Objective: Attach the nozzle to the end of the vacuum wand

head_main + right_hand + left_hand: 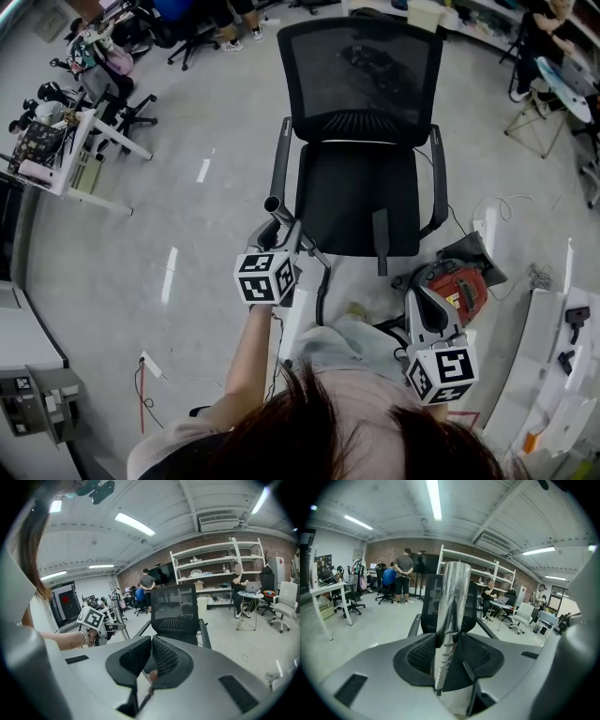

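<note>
Wand in the left gripper, nozzle on the chair.
The shiny wand runs up between the jaws of the left gripper. They're spread wide, pads not clamped on it, and the wand's open end points toward the far chair. What looks like the slim dark nozzle lies at the seat's near right edge. To the right, the right gripper has its jaws closed together, near the red vacuum body on the floor.

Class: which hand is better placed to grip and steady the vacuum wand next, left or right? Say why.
Left. The wand stands between the left claw's open jaws, so it need only close. The right claw is shut and sits apart, near the red vacuum body.
</note>
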Tool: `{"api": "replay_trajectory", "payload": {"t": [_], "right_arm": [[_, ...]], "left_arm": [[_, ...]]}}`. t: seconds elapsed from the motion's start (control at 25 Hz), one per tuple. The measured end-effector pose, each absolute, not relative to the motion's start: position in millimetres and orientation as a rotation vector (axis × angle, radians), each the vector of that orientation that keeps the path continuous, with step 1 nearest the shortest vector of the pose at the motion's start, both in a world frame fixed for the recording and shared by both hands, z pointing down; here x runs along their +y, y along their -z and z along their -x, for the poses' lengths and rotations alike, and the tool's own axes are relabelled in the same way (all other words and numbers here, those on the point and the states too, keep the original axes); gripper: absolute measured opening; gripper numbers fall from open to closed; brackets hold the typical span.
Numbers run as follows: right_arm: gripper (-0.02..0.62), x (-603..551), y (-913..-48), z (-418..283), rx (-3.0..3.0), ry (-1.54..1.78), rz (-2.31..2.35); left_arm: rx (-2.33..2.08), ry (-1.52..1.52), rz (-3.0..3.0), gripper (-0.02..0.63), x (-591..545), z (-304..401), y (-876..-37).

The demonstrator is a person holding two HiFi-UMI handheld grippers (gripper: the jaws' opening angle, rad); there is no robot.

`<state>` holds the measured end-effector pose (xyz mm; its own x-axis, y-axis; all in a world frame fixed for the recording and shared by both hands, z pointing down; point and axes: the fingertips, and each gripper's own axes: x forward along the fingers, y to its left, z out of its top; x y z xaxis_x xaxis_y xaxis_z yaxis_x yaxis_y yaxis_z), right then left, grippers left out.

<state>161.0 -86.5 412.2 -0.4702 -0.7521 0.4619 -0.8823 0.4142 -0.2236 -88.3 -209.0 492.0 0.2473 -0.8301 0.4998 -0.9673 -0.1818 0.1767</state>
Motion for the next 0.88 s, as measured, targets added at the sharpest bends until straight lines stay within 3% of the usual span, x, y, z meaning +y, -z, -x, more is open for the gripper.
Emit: {"api": "replay_trajectory", "payload": {"t": [0.88], "right_arm": [[0.028, -89, -447, -174, -2.377, -0.739, -1.369]], "left_arm": [[-1.650, -0.477, -2.100, 0.161, -224, 81, -511]]}}
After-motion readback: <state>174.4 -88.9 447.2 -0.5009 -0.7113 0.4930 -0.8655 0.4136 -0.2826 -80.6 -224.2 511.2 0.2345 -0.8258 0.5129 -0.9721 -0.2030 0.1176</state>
